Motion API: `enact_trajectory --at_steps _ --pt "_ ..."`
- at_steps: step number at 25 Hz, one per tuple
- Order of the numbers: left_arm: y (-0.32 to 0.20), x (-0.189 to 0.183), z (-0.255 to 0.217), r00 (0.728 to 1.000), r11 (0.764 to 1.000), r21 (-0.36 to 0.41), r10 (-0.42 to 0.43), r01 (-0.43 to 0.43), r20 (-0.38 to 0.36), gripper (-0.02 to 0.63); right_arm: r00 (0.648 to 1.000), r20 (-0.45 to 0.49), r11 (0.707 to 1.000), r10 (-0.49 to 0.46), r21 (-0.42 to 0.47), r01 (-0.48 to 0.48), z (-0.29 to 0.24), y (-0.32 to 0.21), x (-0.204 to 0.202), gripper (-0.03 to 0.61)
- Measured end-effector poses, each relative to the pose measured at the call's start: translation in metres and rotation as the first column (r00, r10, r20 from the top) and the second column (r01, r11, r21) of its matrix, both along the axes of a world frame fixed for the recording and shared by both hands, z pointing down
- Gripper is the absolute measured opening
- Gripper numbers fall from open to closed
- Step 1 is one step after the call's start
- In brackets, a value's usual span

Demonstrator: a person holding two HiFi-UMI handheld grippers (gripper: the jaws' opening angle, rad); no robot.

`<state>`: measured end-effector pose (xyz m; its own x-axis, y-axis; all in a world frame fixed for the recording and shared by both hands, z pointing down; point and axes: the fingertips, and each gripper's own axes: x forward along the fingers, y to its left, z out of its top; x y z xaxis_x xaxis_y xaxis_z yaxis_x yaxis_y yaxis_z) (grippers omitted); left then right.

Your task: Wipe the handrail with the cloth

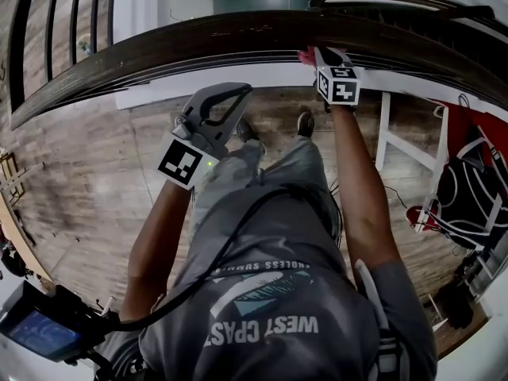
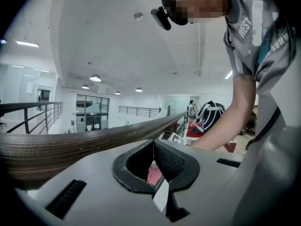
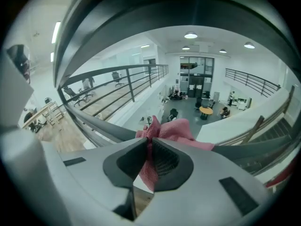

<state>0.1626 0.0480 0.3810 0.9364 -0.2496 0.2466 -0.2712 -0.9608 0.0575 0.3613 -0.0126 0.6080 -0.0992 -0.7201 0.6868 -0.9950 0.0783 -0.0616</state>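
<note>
A dark wooden handrail (image 1: 198,38) curves across the top of the head view. My right gripper (image 1: 317,54) is up at the rail, shut on a pink cloth (image 1: 306,55) that lies on the rail's top. In the right gripper view the cloth (image 3: 171,130) bunches out past the closed jaws (image 3: 149,145) and rests on the handrail (image 3: 101,125). My left gripper (image 1: 226,101) hangs lower, in front of the person's legs and clear of the rail. In its own view the jaws (image 2: 154,147) meet with nothing held, and the handrail (image 2: 70,145) runs past on the left.
A red and black bag (image 1: 468,189) and a white frame (image 1: 385,129) stand on the wooden floor at the right. A device with a screen (image 1: 40,332) sits at bottom left. Beyond the rail is a drop to a lower floor with a round table (image 3: 205,110).
</note>
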Motion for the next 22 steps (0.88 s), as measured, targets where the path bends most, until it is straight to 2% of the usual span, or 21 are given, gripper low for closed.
enact_trajectory --at_steps 2,5,7,10,13,15,18,22 --pt "0.005 0.016 -0.005 1.0 1.0 0.014 -0.002 0.002 0.009 0.006 0.998 0.017 0.998 -0.056 0.006 0.056 0.0 -0.002 -0.009 0.029" --pt "0.017 0.056 -0.009 1.0 1.0 0.015 -0.025 0.025 0.016 0.006 0.993 0.044 0.994 -0.11 0.018 0.11 -0.001 0.008 0.011 0.029" --pt "0.027 0.089 -0.005 0.999 0.999 0.023 -0.037 0.036 0.033 0.006 0.993 0.044 0.993 -0.113 0.023 0.112 0.0 0.019 0.048 0.029" --pt "0.042 0.136 0.001 0.998 0.998 0.029 -0.056 0.055 0.035 0.006 0.998 0.041 0.998 -0.051 0.027 0.05 0.004 0.044 0.129 0.029" --pt "0.044 0.154 0.001 0.997 0.997 0.018 -0.081 0.081 0.018 0.006 1.0 0.005 1.0 0.018 0.002 -0.018 0.005 0.062 0.203 0.029" --pt "0.041 0.156 0.001 0.995 0.995 0.013 -0.096 0.096 0.01 0.006 0.999 -0.018 0.999 0.049 -0.016 -0.049 0.0 0.066 0.235 0.029" --pt "0.038 0.159 -0.003 0.992 0.992 -0.005 -0.125 0.125 -0.025 0.006 0.998 -0.032 0.997 0.055 -0.052 -0.057 -0.003 0.071 0.25 0.029" --pt "0.044 0.165 -0.005 0.99 0.99 -0.003 -0.138 0.138 -0.034 0.006 0.998 -0.003 0.997 0.057 -0.057 -0.057 0.0 0.063 0.224 0.029"
